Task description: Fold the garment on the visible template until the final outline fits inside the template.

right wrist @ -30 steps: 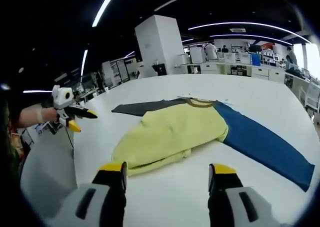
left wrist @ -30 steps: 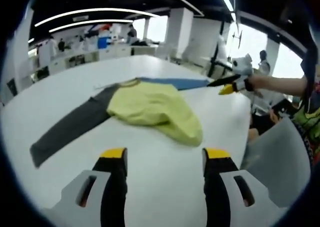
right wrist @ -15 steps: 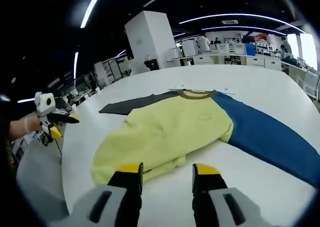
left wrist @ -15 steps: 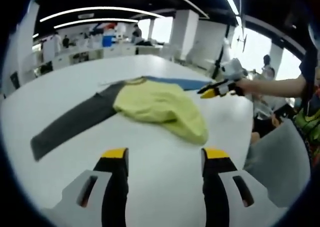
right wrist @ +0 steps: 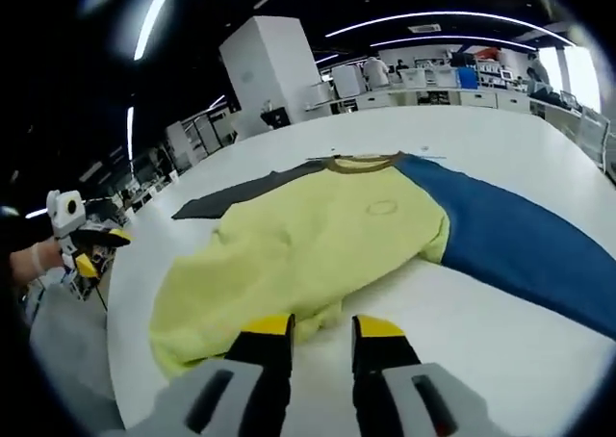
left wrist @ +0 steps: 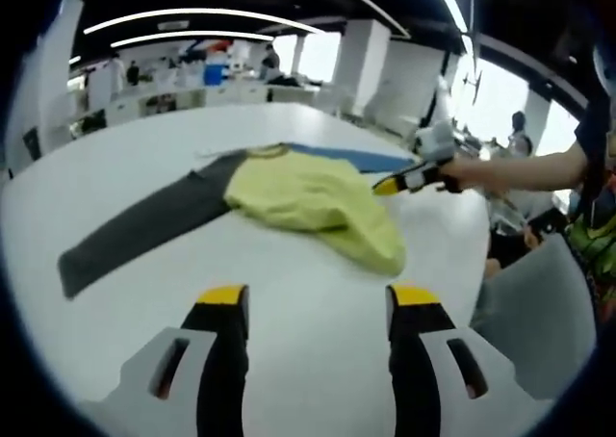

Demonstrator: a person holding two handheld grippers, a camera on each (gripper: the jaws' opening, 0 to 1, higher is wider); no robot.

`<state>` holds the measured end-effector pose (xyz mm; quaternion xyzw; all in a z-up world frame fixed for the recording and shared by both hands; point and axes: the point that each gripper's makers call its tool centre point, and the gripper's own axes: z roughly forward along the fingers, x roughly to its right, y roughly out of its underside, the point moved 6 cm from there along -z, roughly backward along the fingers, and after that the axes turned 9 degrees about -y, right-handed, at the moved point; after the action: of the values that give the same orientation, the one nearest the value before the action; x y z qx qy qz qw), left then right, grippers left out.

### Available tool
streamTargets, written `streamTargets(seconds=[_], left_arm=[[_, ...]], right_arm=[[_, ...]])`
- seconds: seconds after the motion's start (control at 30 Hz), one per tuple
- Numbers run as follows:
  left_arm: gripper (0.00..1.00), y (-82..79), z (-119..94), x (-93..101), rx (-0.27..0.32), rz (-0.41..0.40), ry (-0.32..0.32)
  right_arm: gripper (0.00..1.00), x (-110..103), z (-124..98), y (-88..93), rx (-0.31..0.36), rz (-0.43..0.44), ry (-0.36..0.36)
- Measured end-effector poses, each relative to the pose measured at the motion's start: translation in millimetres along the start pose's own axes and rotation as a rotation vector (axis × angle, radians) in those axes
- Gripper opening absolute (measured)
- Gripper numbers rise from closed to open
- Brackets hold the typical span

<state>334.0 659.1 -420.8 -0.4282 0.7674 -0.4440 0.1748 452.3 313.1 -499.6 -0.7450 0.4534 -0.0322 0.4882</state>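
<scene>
Right now your garment (right wrist: 327, 235) lies spread on the white desk (right wrist: 462, 331), its yellow body rumpled in the middle. The blue sleeve (right wrist: 520, 249) runs out flat from one shoulder and the dark grey sleeve (right wrist: 236, 192) from the other, with the brownish collar (right wrist: 361, 161) between them on the far side of the yellow body from your right tongs.

In the right gripper view, your right tongs (right wrist: 320, 327) sit low at the near hem of the yellow body, their yellow-tipped jaws drawn close together with only a narrow gap. The hem lies just beyond the tips; you cannot tell from this view whether any cloth is caught between them. Well off to the grey-sleeve side of the garment, past the desk's edge, your left tongs (right wrist: 91, 249) show small, held in a hand (right wrist: 29, 261).

In the left gripper view, your left tongs (left wrist: 310, 295) hover over bare desk (left wrist: 289, 273) short of the garment (left wrist: 313, 201), jaws wide apart and holding nothing. From here the grey sleeve (left wrist: 140, 227) stretches away from the yellow body toward the desk's edge, and the blue sleeve (left wrist: 351, 156) shows as a thin strip behind the body. Your right tongs (left wrist: 385, 184) reach in at the body's edge nearest the blue sleeve.
</scene>
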Motion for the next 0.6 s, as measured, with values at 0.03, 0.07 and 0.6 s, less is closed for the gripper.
streamTargets(seconds=[0.03, 0.07, 0.6], left_arm=[[0.54, 0.8, 0.3, -0.2, -0.002, -0.002, -0.001], [0.54, 2.2, 0.5, -0.1, -0.008, -0.003, -0.001], [0.53, 10.2, 2.3, -0.8, -0.018, -0.019, -0.003]], right_arm=[[0.18, 2.7, 1.6, 0.5, -0.001, 0.005, 0.001], [0.17, 2.8, 2.3, 0.8, 0.000, 0.013, -0.001], [0.00, -11.4, -7.8, -7.2, 0.044, 0.085, -0.006]])
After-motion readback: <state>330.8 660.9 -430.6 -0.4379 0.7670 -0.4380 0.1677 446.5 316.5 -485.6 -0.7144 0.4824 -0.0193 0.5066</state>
